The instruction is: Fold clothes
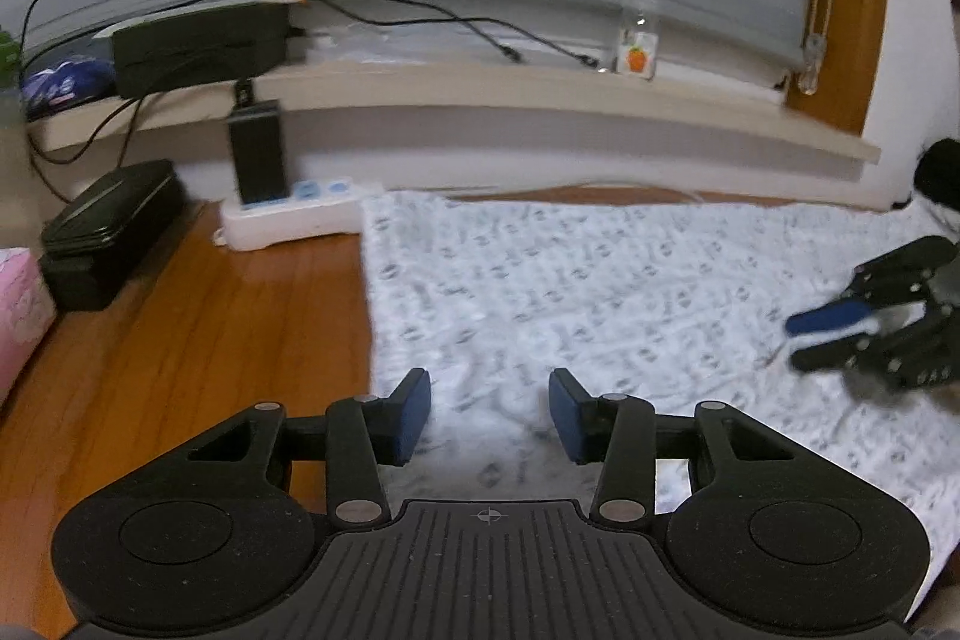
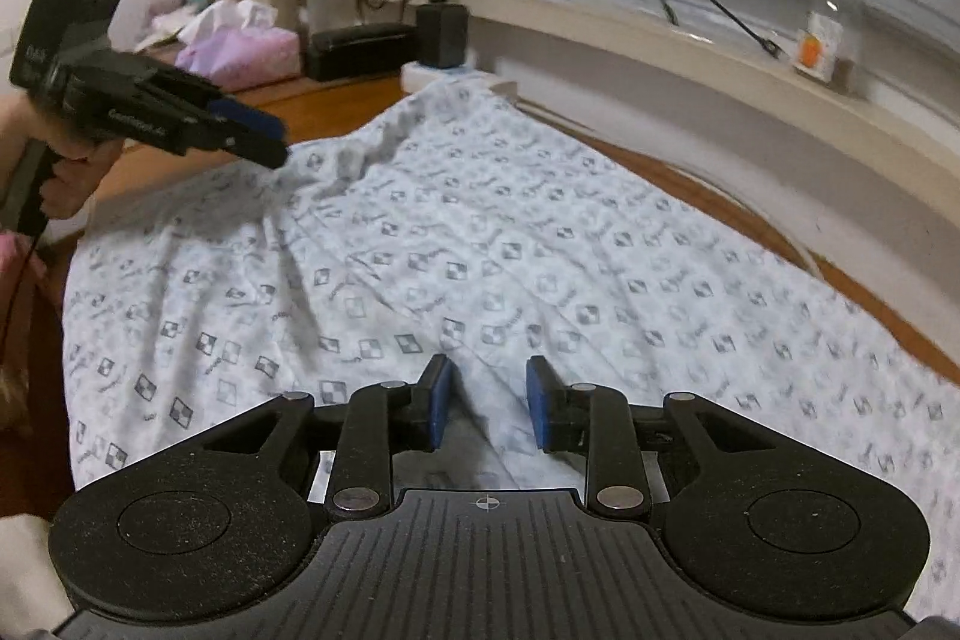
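Lying beneath both tools (image 1: 489,415) (image 2: 487,409) — patterned cloth (image 2: 480,244)

Left gripper (image 1: 489,415): black linkage arms, blue pads, silver pivot screws, ribbed base.
Right gripper (image 2: 487,409): same build; crosshair mark on base.
Cable (image 2: 18,274): black, below left gripper's handle.

The right hand-held gripper (image 2: 487,403) hangs parted over the patterned white garment (image 2: 456,244) on the wooden table (image 2: 750,214).

The garment (image 2: 480,250) lies on the floor (image 1: 210,310), below the ledge (image 1: 480,88).
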`<state>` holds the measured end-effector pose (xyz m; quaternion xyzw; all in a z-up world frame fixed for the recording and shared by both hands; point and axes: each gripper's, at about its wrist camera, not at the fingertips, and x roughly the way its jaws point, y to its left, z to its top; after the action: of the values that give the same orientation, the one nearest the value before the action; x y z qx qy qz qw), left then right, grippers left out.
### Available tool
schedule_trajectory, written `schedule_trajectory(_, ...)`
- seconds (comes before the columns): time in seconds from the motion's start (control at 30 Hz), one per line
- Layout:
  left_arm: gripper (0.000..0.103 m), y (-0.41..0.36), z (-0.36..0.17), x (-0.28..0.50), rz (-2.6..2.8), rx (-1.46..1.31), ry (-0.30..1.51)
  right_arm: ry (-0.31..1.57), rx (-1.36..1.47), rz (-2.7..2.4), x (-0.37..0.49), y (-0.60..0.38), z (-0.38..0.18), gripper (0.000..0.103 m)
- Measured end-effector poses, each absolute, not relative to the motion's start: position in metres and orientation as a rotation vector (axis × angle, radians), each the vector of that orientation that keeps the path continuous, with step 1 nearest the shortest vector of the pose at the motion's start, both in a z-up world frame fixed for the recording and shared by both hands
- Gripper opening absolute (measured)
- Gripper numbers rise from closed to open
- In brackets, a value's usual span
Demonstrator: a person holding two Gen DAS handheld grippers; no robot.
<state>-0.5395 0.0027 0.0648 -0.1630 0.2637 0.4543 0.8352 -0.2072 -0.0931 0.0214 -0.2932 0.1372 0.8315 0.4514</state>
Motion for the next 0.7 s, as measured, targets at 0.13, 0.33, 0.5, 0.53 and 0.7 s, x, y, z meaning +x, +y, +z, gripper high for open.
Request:
schedule_trajectory(0.13,0.047,0.002,0.054,-0.532,0.935,-0.272,0.631,0.335,-0.692,2.039,-0.197,-0.094,0.016,0.028)
schedule_trajectory(0.33,0.042,0.014,0.05,-0.526,0.892,-0.235,0.642,0.333,-0.671,1.986,-0.184,-0.088,0.013,0.028)
schedule_trajectory(0.5,0.042,0.032,0.05,-0.516,0.876,-0.207,0.667,0.323,-0.681,1.952,-0.187,-0.087,0.015,0.028)
schedule_trajectory(0.53,0.042,0.037,0.05,-0.514,0.875,-0.203,0.673,0.313,-0.69,1.939,-0.191,-0.087,0.016,0.028)
schedule_trajectory(0.7,0.043,0.051,0.05,-0.512,0.872,-0.193,0.685,0.244,-0.688,1.97,-0.22,-0.105,0.03,0.029)
